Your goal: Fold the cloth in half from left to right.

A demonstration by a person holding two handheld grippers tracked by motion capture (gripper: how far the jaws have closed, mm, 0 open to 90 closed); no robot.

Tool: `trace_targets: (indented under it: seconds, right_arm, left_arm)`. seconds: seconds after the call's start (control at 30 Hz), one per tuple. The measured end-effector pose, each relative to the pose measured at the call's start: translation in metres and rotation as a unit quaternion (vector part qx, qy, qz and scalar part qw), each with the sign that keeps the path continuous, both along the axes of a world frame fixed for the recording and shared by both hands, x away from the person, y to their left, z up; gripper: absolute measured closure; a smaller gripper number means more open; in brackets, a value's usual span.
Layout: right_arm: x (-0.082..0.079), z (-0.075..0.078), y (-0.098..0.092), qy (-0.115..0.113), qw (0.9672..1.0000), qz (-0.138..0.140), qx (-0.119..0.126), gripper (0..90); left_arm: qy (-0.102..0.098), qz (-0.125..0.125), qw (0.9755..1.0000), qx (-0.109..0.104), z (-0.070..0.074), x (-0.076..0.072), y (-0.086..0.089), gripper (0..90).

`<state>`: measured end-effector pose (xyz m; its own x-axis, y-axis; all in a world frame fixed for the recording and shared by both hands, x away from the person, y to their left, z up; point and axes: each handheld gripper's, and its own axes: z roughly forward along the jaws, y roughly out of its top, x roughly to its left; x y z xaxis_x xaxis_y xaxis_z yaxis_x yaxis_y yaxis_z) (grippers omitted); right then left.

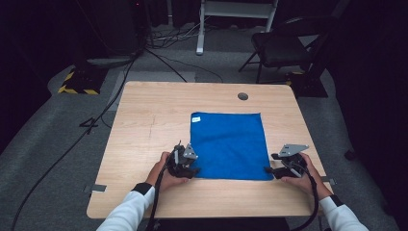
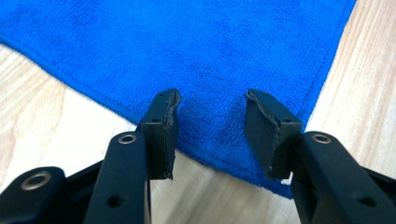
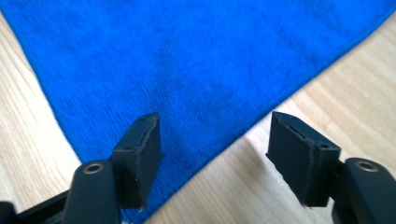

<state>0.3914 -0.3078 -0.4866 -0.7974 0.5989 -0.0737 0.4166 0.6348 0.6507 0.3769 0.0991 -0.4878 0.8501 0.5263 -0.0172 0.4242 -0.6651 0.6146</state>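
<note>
A blue cloth [image 1: 228, 144] lies flat in the middle of the wooden table [image 1: 144, 120], with a small white tag at its far left corner. My left gripper [image 1: 188, 166] sits at the cloth's near left corner, jaws apart over the cloth's hem [image 2: 210, 135] with no fabric pinched. My right gripper [image 1: 272, 169] rests at the near right corner. Its jaws stand apart over the corner of the cloth [image 3: 187, 93] and bare wood, gripping nothing.
A round cable hole [image 1: 243, 96] is set near the table's far edge. Beyond the table stand a black chair [image 1: 284, 45] and a white frame [image 1: 235, 19]. Cables [image 1: 72, 144] run over the grey floor at the left.
</note>
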Motion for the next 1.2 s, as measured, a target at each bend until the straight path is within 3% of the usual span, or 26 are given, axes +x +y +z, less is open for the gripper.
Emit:
trace_targets:
  seconds: [0.27, 0.43, 0.53, 0.63, 0.8, 0.9, 0.97, 1.1, 1.2]
  right_arm:
    - [-0.010, -0.003, -0.008, 0.012, 0.9999, -0.003, 0.011, 34.0]
    - [-0.013, -0.001, -0.003, 0.001, 1.0000, 0.004, -0.002, 32.5]
    - [-0.013, 0.005, -0.002, 0.000, 0.9998, 0.004, 0.019, 33.0]
    - [-0.011, 0.012, 0.004, -0.010, 0.9994, 0.007, 0.033, 34.6]
    - [-0.009, 0.013, 0.031, -0.013, 0.9987, 0.030, 0.038, 34.3]
    - [-0.009, 0.015, 0.055, -0.021, 0.9978, 0.049, 0.039, 33.5]
    - [-0.009, 0.018, 0.072, -0.026, 0.9965, 0.066, 0.045, 34.0]
    - [-0.009, 0.018, 0.104, -0.026, 0.9936, 0.098, 0.049, 35.4]
    - [-0.010, 0.017, 0.127, -0.031, 0.9908, 0.122, 0.049, 37.6]
  left_arm:
    - [-0.003, -0.006, 1.0000, -0.006, -0.001, -0.023, 0.009, 52.6]
    - [-0.002, -0.008, 1.0000, -0.001, 0.000, -0.029, 0.013, 34.2]
    - [-0.005, 0.014, 0.9996, -0.024, 0.004, -0.026, 0.022, 26.8]
    - [-0.015, 0.037, 0.9978, -0.054, 0.010, -0.019, 0.032, 20.2]
    - [-0.031, 0.071, 0.9949, -0.064, 0.015, -0.003, 0.044, 18.2]
    - [-0.028, 0.091, 0.9931, -0.069, 0.017, 0.011, 0.049, 18.3]
    - [-0.029, 0.108, 0.9903, -0.082, 0.018, 0.019, 0.051, 18.4]
    - [-0.032, 0.115, 0.9886, -0.091, 0.020, 0.035, 0.051, 18.8]
    - [-0.065, 0.118, 0.9887, -0.066, 0.018, 0.041, 0.048, 20.8]
